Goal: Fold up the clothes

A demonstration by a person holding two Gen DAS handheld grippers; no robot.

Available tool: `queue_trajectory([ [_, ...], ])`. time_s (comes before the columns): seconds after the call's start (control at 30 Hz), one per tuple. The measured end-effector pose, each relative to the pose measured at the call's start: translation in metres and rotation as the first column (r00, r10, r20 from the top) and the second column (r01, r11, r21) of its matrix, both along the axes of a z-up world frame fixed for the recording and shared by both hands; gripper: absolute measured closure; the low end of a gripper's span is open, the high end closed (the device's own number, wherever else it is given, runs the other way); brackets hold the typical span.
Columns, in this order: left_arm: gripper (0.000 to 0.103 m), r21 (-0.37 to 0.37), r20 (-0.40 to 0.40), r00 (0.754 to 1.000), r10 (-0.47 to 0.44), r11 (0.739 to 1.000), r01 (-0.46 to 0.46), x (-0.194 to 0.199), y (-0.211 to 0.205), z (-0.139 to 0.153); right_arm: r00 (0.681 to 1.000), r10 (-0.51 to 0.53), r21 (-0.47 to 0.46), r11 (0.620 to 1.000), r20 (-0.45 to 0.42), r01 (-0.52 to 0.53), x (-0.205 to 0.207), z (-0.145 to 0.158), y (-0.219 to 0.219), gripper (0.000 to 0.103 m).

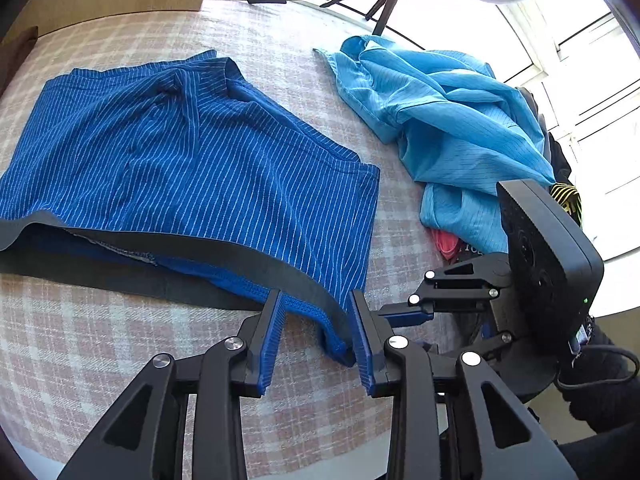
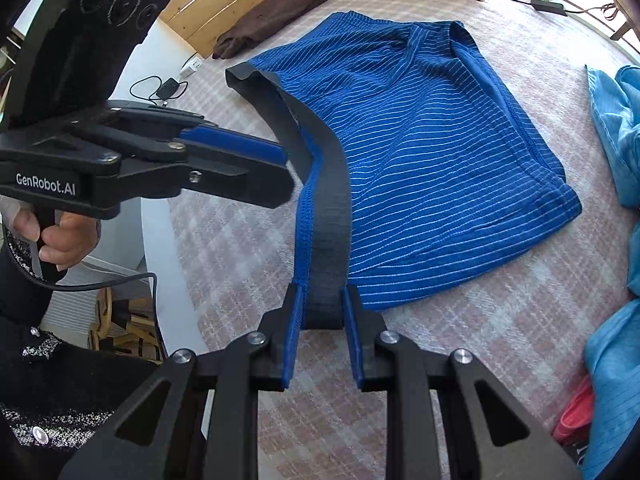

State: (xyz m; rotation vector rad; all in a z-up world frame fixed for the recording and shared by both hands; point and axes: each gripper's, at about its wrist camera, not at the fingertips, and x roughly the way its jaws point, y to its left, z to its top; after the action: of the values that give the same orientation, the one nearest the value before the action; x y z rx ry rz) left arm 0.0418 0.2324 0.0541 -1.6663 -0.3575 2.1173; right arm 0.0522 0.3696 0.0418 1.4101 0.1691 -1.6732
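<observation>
Both grippers, left [image 1: 316,334] and right [image 2: 320,308], had jaws open astride the shorts' [image 2: 432,160] waistband [image 2: 328,216], which ran between them; shorts lay beyond it.

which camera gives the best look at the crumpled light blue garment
The left wrist view. There the crumpled light blue garment lies nearly whole beyond the dark blue pinstriped shorts; only its near edge is hidden by the right gripper. The right wrist view catches just slivers at the frame's right edge.
</observation>
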Motion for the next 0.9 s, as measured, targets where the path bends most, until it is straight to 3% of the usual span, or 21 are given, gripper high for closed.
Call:
queue_trajectory([
  [0.13, 0.073, -0.079, 0.024, 0.999, -0.040, 0.996, 0.042, -0.011, 0.018, -0.016, 1.000, -0.018, -0.034, 0.999, 0.003, 0.018, 0.010, 0.002, 0.004, 0.081],
  [0.23, 0.086, -0.127, 0.022, 0.998, -0.063, 0.990, 0.065, -0.014, 0.017, -0.025, 0.999, -0.023, -0.033, 0.999, -0.031, 0.022, 0.013, 0.007, 0.009, 0.081],
  [0.5, 0.091, -0.002, 0.005, 0.999, -0.038, 0.999, 0.038, -0.011, -0.012, -0.010, 0.995, 0.015, -0.016, 1.000, -0.103, -0.017, 0.017, 0.008, -0.001, 0.079],
  [0.77, 0.092, 0.019, -0.041, 0.996, -0.075, 0.997, 0.076, -0.006, -0.017, 0.005, 0.980, 0.061, 0.048, 0.997, -0.189, -0.052, 0.021, 0.016, -0.013, 0.079],
  [0.83, 0.092, 0.028, -0.053, 0.994, -0.092, 0.995, 0.094, -0.003, -0.018, 0.009, 0.976, 0.050, 0.046, 0.998, -0.213, -0.041, 0.016, 0.023, -0.010, 0.073],
  [0.9, 0.092, 0.030, -0.065, 0.993, -0.097, 0.995, 0.099, -0.001, -0.021, 0.013, 0.974, 0.064, 0.051, 0.997, -0.217, -0.054, 0.011, 0.022, -0.013, 0.073],
])
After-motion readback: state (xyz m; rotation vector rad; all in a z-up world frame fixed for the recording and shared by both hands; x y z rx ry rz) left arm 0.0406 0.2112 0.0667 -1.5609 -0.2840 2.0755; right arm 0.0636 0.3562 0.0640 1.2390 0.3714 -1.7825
